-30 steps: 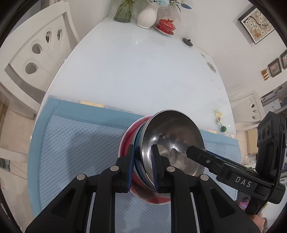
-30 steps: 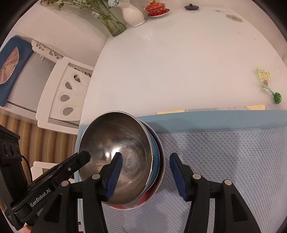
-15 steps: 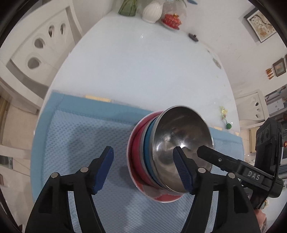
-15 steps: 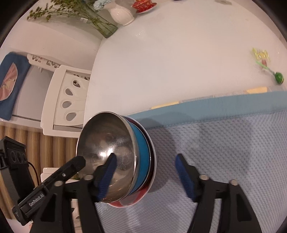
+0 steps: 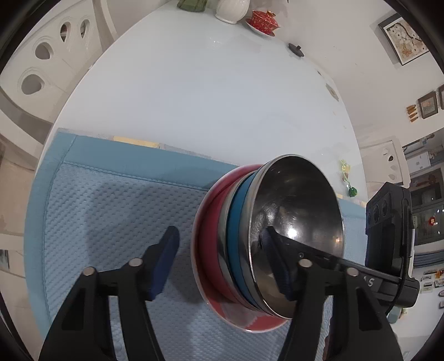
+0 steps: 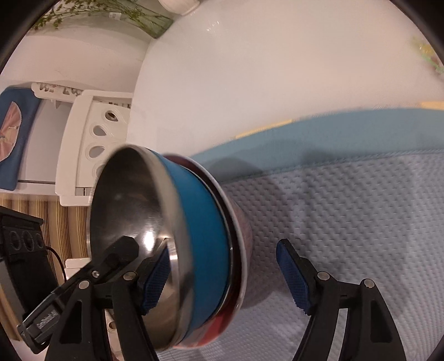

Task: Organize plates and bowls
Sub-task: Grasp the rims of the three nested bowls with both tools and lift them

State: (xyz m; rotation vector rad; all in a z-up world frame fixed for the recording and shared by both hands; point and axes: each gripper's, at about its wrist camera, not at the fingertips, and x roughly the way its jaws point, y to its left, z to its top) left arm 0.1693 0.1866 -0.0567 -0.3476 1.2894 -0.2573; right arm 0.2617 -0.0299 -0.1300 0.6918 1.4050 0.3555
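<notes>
A stack stands on the blue mat (image 5: 105, 205): a steel bowl (image 5: 302, 211) on top, a blue bowl (image 5: 236, 222) under it, and a red plate (image 5: 211, 236) at the bottom. The same stack shows in the right wrist view: the steel bowl (image 6: 130, 205), the blue bowl (image 6: 199, 230), the plate's white rim (image 6: 238, 244). My left gripper (image 5: 224, 261) is open, its jaws straddling the stack's near rim without gripping. My right gripper (image 6: 224, 280) is open too, one pad inside the steel bowl, the other outside the plate.
The mat lies on a white round table (image 5: 199, 91). At its far edge stand a white vase (image 5: 230, 11), a red lidded cup on a saucer (image 5: 263, 20) and a small dark lid (image 5: 296, 50). White chairs (image 6: 91, 144) stand beside the table.
My left gripper let go of the stack's rim and opened wide. Both grippers have come lower and closer around the stack. The right view is blurred by motion.
</notes>
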